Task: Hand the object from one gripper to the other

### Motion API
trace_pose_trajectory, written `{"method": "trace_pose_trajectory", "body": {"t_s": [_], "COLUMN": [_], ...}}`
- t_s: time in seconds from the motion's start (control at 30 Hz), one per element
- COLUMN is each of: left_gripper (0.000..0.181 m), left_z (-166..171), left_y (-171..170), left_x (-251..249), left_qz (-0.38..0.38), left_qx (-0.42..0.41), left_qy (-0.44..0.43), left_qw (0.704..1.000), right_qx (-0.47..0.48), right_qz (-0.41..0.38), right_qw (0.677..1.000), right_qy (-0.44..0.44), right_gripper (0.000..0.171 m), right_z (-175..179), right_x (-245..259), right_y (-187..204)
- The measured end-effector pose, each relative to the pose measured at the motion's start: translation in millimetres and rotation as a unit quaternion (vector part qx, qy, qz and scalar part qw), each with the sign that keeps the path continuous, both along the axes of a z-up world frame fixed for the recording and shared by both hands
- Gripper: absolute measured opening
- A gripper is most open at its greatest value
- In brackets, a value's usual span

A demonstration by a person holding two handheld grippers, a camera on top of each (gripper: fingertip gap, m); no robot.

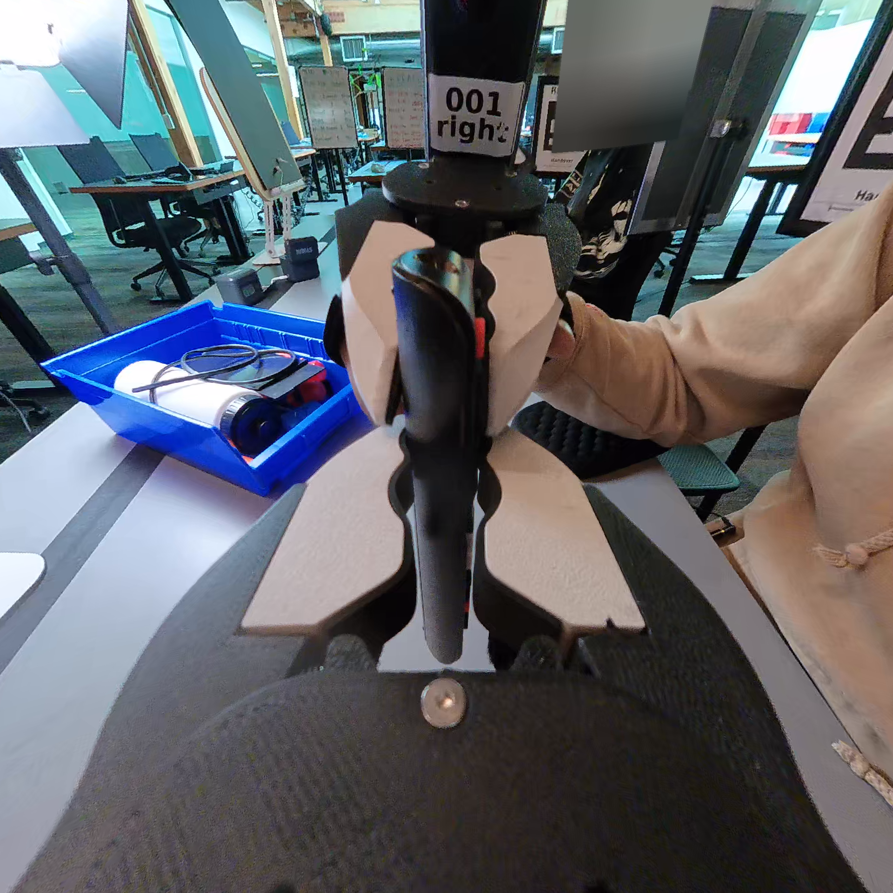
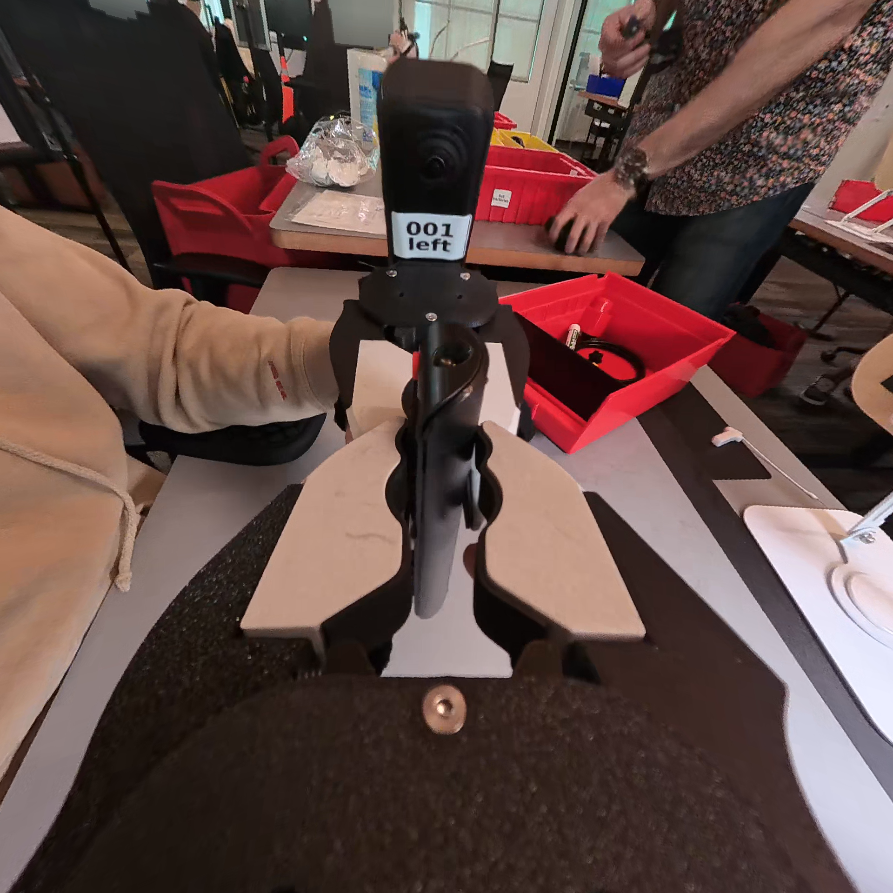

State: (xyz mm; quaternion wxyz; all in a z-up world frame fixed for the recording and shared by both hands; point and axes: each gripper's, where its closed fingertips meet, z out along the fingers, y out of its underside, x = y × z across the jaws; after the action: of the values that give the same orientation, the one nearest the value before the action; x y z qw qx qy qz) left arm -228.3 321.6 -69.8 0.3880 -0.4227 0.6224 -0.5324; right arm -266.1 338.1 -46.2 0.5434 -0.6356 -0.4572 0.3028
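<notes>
Facing each other nose to nose above the grey table [image 1: 121, 507], the left gripper [image 1: 442, 459] and right gripper [image 2: 439, 459] meet so the object can pass straight across, well apart from the blue bin [image 1: 193, 435] on one side and the red bin [image 2: 628, 406] on the other. The black, handle-like object [image 1: 437, 435] lies lengthwise between both pairs of fingers, one end reaching into each. Both grippers look closed on it, a shared hold that guards against a drop, though how firmly each pinches is unclear.

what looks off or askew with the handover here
Nothing looks damaged or spilled. The black tool sits straight between the left gripper and the right gripper, both sets of jaws closed on it at once. In the blue bin, a loose black cable lies over a white cylinder.
</notes>
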Motion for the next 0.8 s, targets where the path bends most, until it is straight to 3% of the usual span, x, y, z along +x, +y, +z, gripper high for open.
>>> {"method": "trace_pose_trajectory", "body": {"t_s": [0.17,0.23,0.57,0.8], "left_gripper": [0.023,0.023,0.034,0.024], "left_z": [-0.6,-5.5,-7.1,2.2], "left_y": [1.5,-2.2,-12.8,-5.7], "left_x": [-2.1,1.4,4.6,8.5], "left_qz": [-0.004,-0.005,-0.025,0.011], "left_qx": [-0.006,0.002,-0.007,0.002], "left_qy": [0.003,0.013,0.008,-0.026], "left_qw": [1.000,1.000,1.000,1.000], "right_qx": [0.010,0.015,0.024,0.038], "right_qz": [-0.006,-0.003,0.016,0.007], "right_qw": [1.000,1.000,0.999,0.999], "right_qy": [0.028,0.020,-0.028,-0.021], "right_gripper": [0.031,0.024,0.023,0.023], "right_z": [14.9,11.2,1.4,3.6], "right_x": [8.6,5.9,2.7,3.3], "right_y": [-2.4,-3.4,-11.7,-7.8]}}
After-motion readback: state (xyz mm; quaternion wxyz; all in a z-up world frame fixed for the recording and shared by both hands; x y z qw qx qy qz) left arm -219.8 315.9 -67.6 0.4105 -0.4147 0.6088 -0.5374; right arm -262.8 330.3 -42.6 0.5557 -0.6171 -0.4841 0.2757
